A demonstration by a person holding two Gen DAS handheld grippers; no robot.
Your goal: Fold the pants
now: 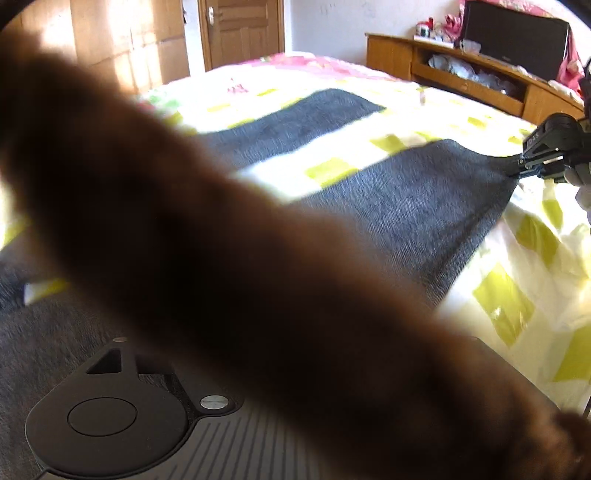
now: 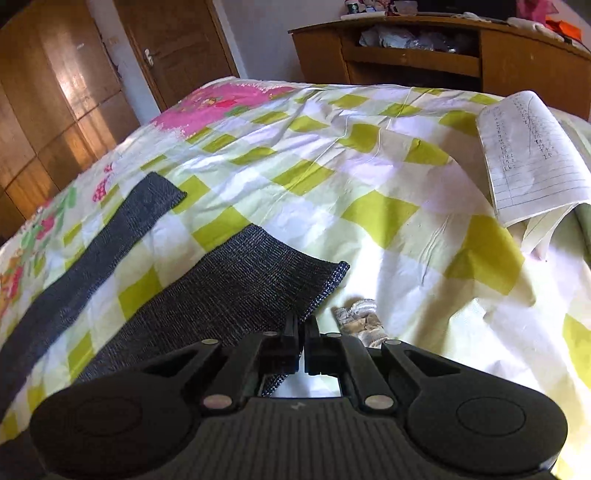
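Dark grey pants [image 1: 399,199] lie spread on a bed, the two legs stretching apart. In the right wrist view the near leg [image 2: 236,288] and far leg [image 2: 110,236] both show. My right gripper [image 2: 303,325] is shut on the hem corner of the near leg; it also shows in the left wrist view [image 1: 517,170], pinching the cloth. My left gripper sits over grey pants fabric [image 1: 44,350], but a blurred brown object [image 1: 240,258] close to the lens hides its fingers.
The bed has a green, white and pink checked cover [image 2: 369,206]. An open lined notebook [image 2: 532,158] lies at its right. A small knitted item [image 2: 362,321] lies by my right gripper. A wooden shelf unit [image 2: 424,55], wardrobe and door [image 1: 240,29] stand behind.
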